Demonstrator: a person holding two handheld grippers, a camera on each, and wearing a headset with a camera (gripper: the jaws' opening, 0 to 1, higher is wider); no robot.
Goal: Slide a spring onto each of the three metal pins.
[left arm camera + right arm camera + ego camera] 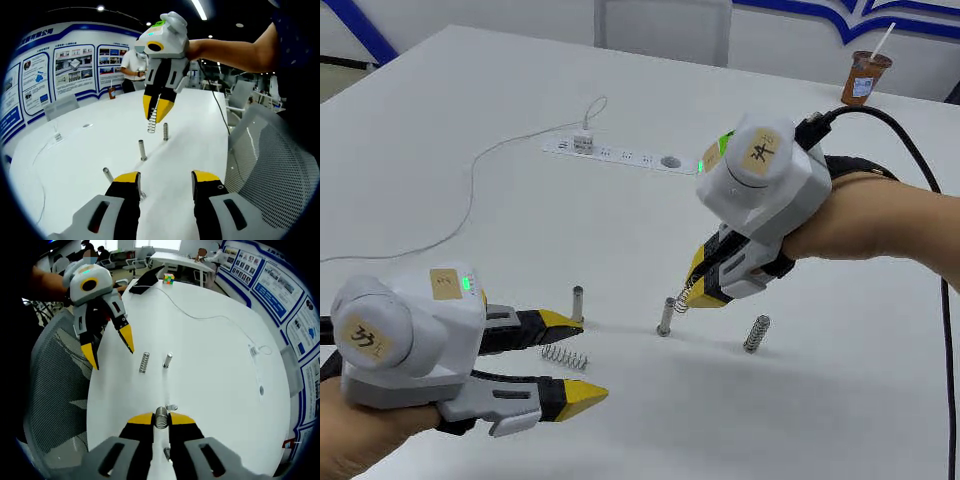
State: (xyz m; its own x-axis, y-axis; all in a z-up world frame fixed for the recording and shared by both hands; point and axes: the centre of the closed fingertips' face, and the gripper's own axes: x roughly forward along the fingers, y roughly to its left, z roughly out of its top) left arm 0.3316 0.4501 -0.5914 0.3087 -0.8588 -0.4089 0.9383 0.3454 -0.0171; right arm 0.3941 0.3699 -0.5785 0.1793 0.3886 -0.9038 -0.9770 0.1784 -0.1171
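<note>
Spring [682, 297] pinched in our right gripper [696, 290] hangs just over the middle pin [666, 316]; our left gripper [592, 357], nearby, gapes wide.

Light was bright and even, falling from overhead: a ceiling strip [200, 9] and small round lamps [100, 8] glared above the right gripper [157, 115] in the left gripper view. The white table [470, 120] took only pale, soft-edged shadows under the left gripper [592, 357] and under the right one (none hard). The spring [160, 416] pinched in the right gripper's jaws gleamed faintly. Both gripper views bent strongly toward their edges, wall posters [75, 65] curving beside the right gripper. The head view was slightly soft.
</note>
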